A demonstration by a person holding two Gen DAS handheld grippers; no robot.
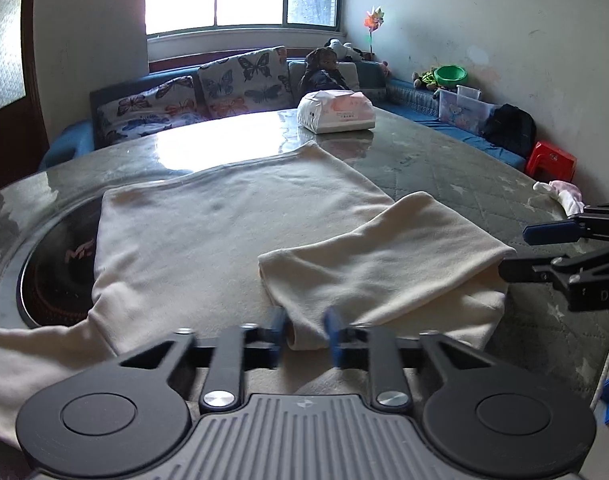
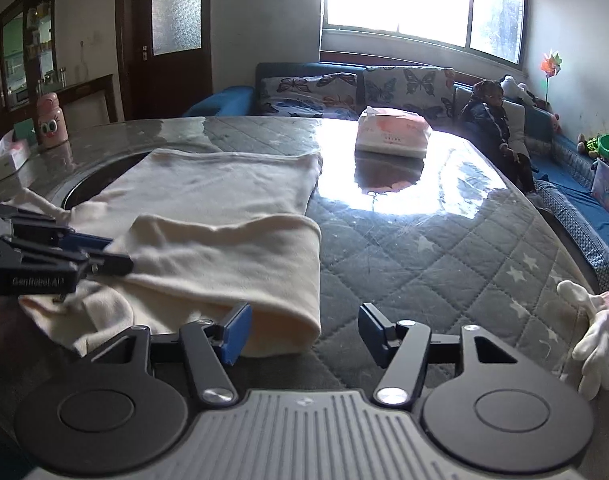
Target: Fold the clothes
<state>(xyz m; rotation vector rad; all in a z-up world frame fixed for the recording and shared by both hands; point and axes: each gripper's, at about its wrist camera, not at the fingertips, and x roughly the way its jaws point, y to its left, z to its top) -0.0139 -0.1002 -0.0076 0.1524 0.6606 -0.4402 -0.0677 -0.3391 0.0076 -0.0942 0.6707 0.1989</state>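
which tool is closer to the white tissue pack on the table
Right, though only slightly. The white tissue pack lies far ahead of both; the right tool sits beside the cream garment's fold, the left tool at its near edge.
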